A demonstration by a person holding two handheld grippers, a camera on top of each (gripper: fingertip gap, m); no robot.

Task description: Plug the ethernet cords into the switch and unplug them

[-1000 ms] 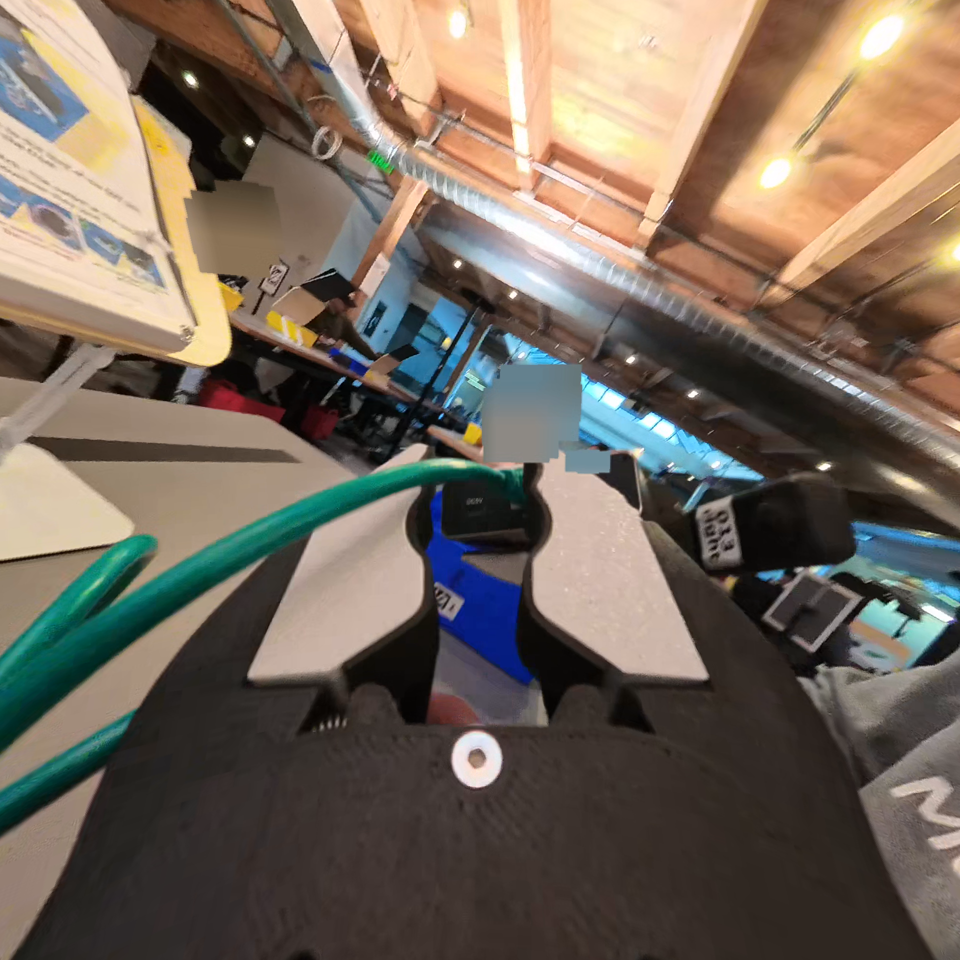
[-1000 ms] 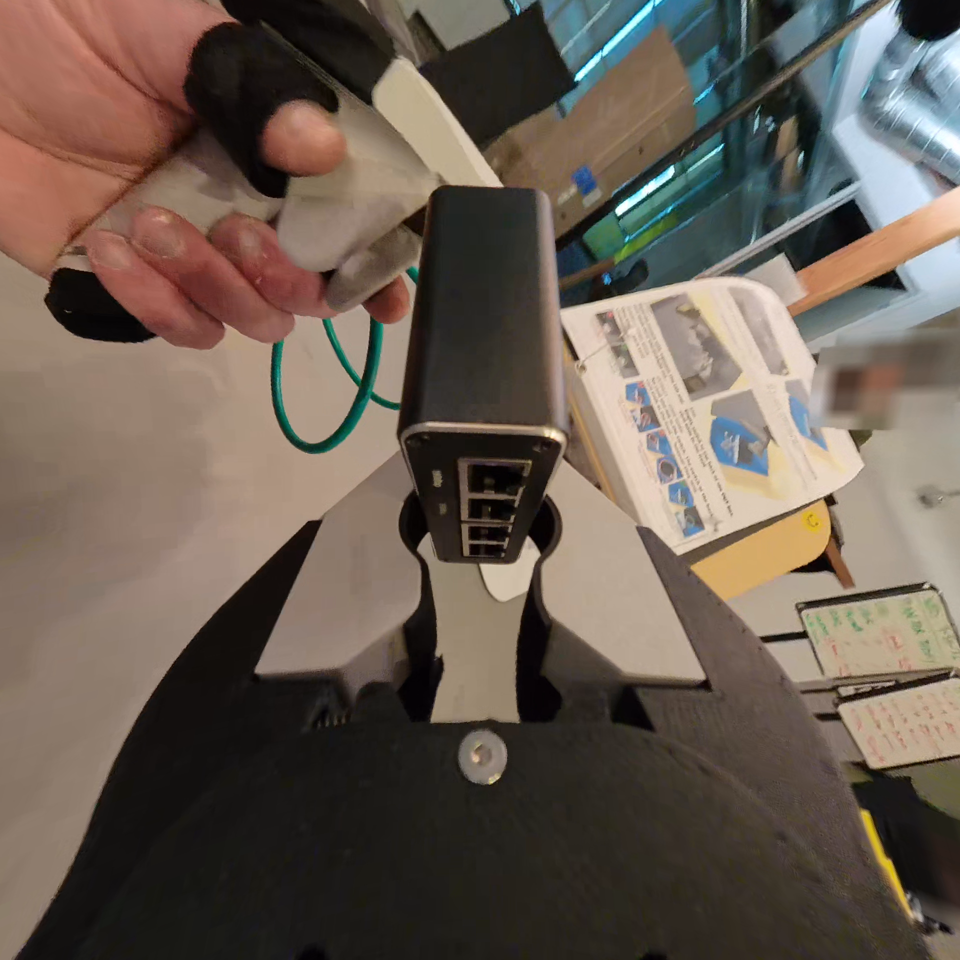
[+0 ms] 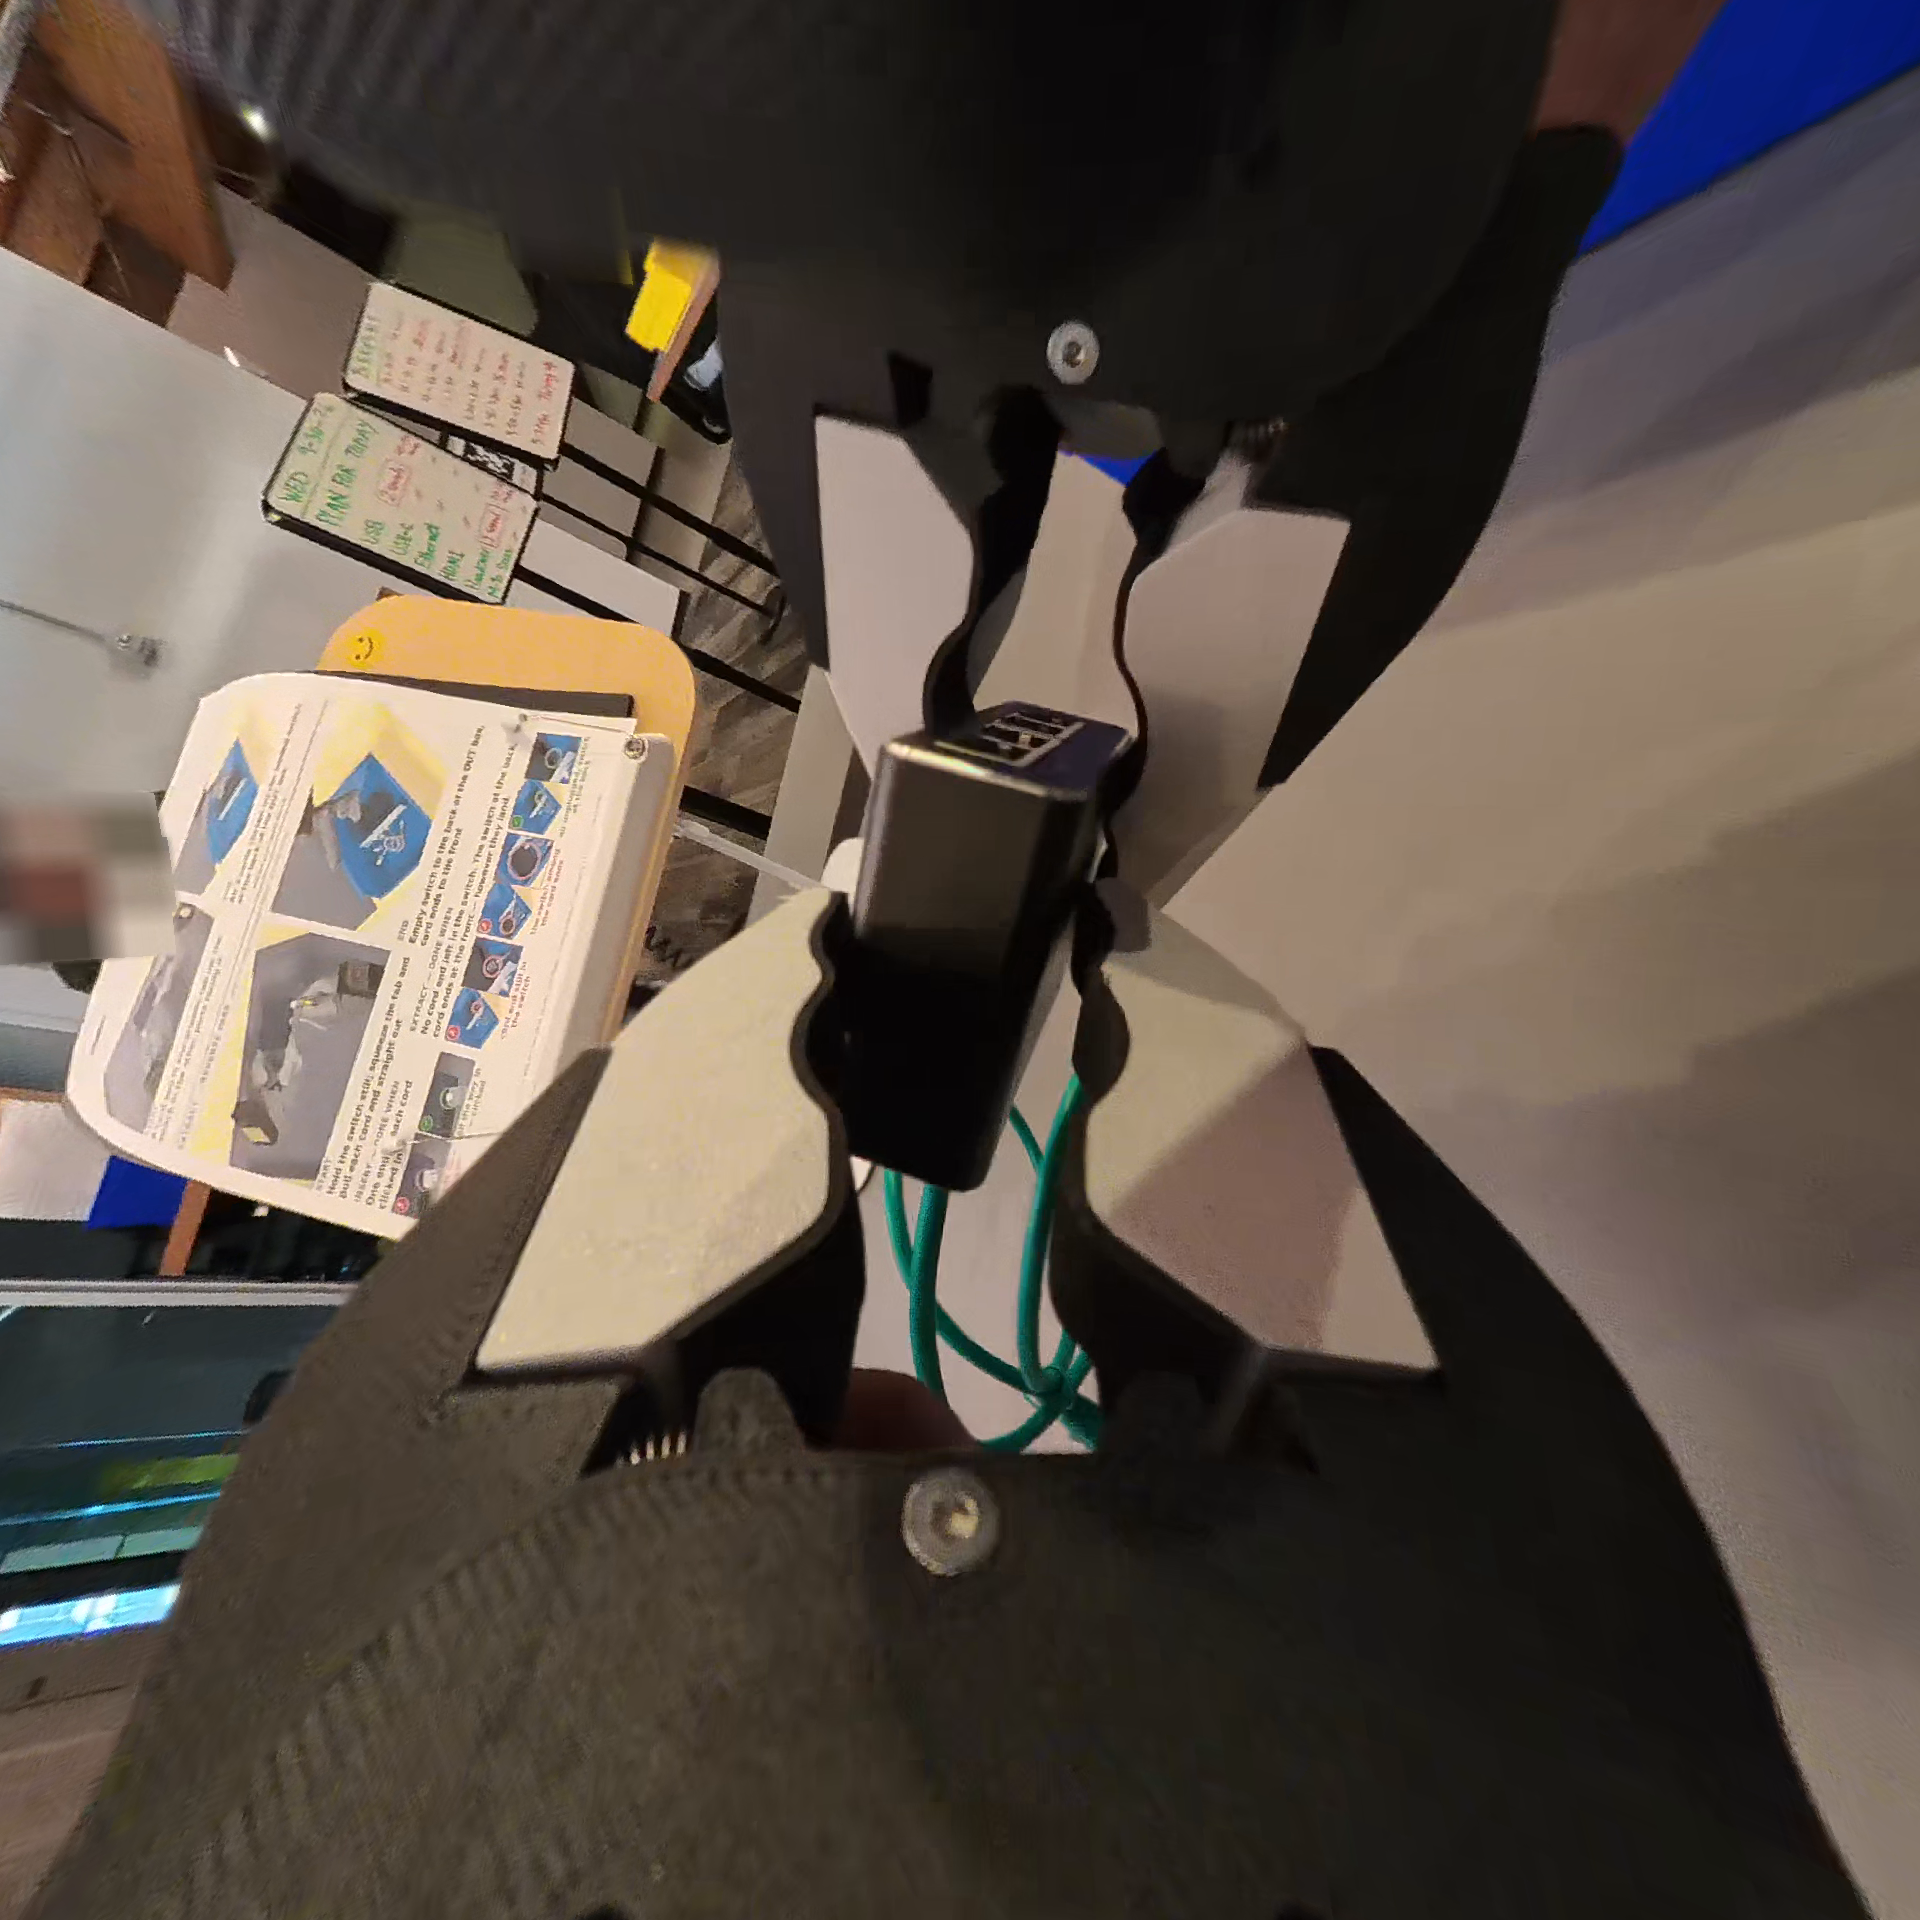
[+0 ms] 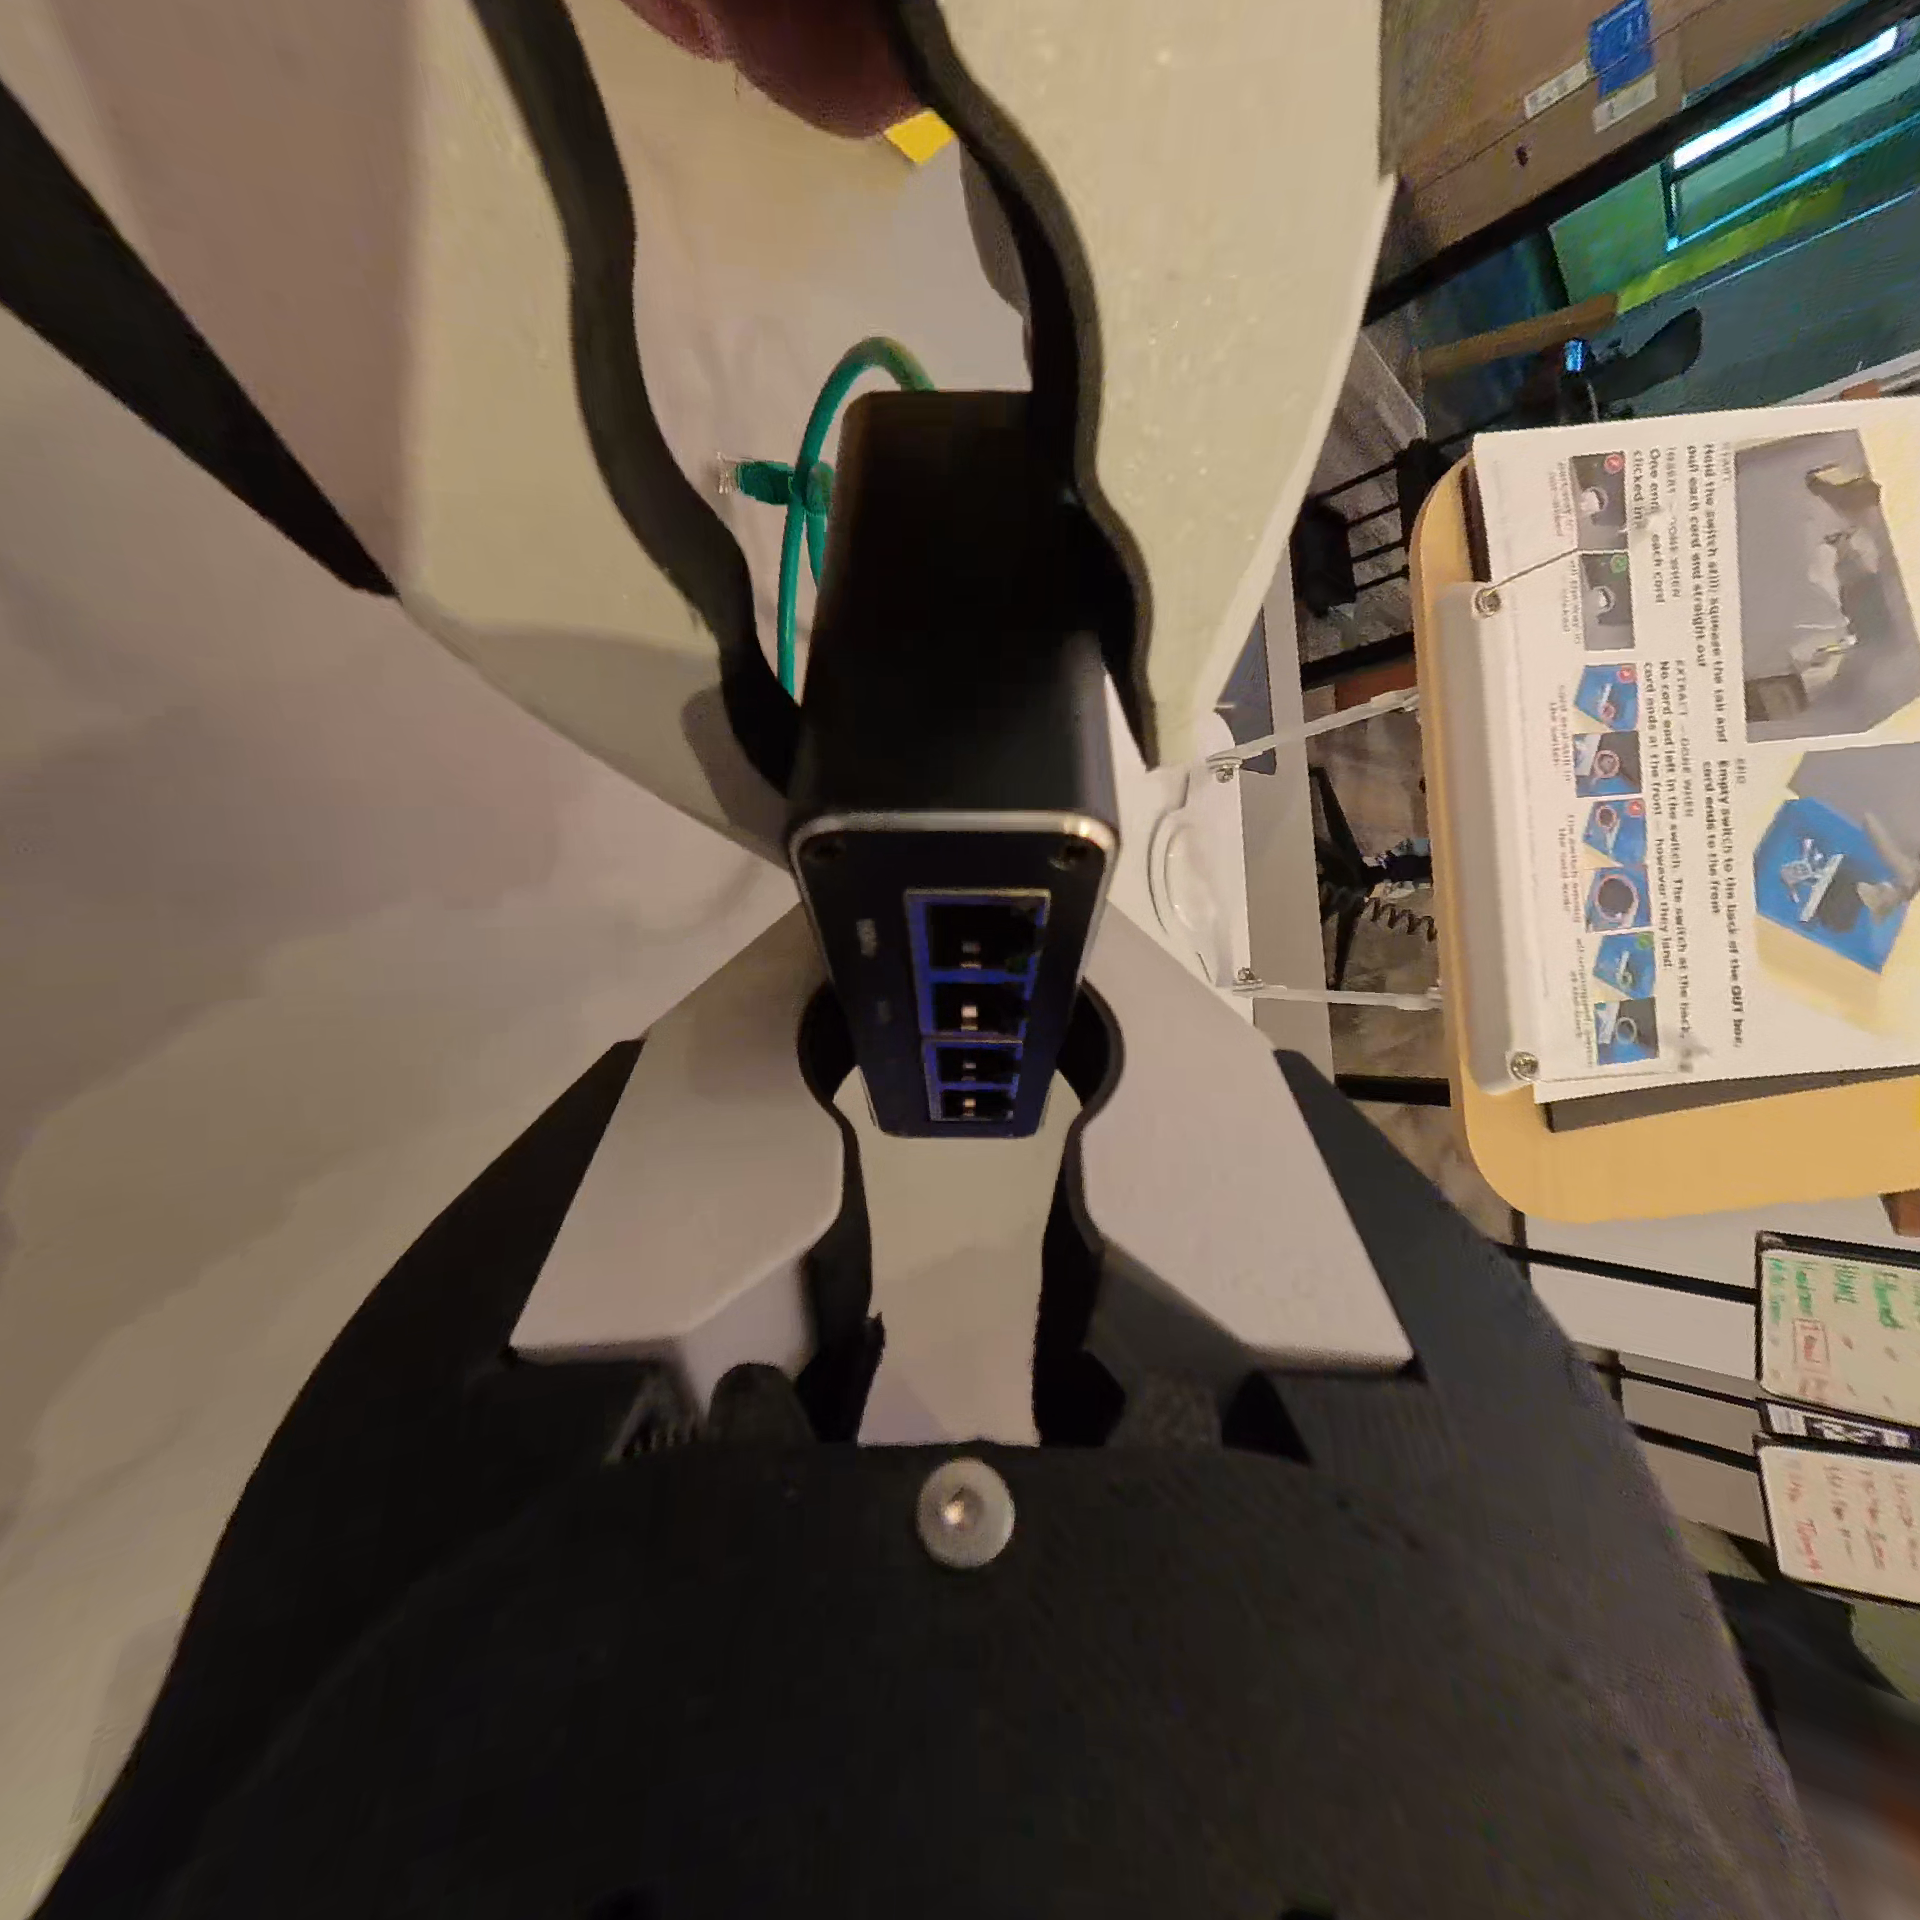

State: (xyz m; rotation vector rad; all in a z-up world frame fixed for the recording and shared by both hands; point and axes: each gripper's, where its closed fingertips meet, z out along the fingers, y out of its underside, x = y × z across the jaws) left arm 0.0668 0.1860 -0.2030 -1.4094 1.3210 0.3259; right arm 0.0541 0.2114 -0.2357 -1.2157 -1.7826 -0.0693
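The cord's far run and one of its ends are hidden behind the switch [image 4: 951, 665] and the grippers; whether the switch touches the table cannot be told. The switch is a black oblong box with a metal-edged end face carrying a column of four blue-framed ports, all empty. Both grippers meet on it from opposite ends. The right gripper [image 4: 961, 1023] has its fingers closed against the port end, the lower ports sitting in the rounded notch between them. The left gripper [image 3: 961, 961] has its fingers closed round the plain end of the switch, seen in the right wrist view coming in from beyond the switch. The green ethernet cord [image 3: 1023, 1320] lies looped on the pale table [image 4: 343, 883] behind the switch, with one clear-tipped plug [image 4: 753, 480] free just left of the switch. Right of the switch stands a tan board [image 4: 1621, 1164] with a clipped instruction sheet [image 4: 1662, 727], and small whiteboards [image 4: 1839, 1340] hang nearer the camera than the board.
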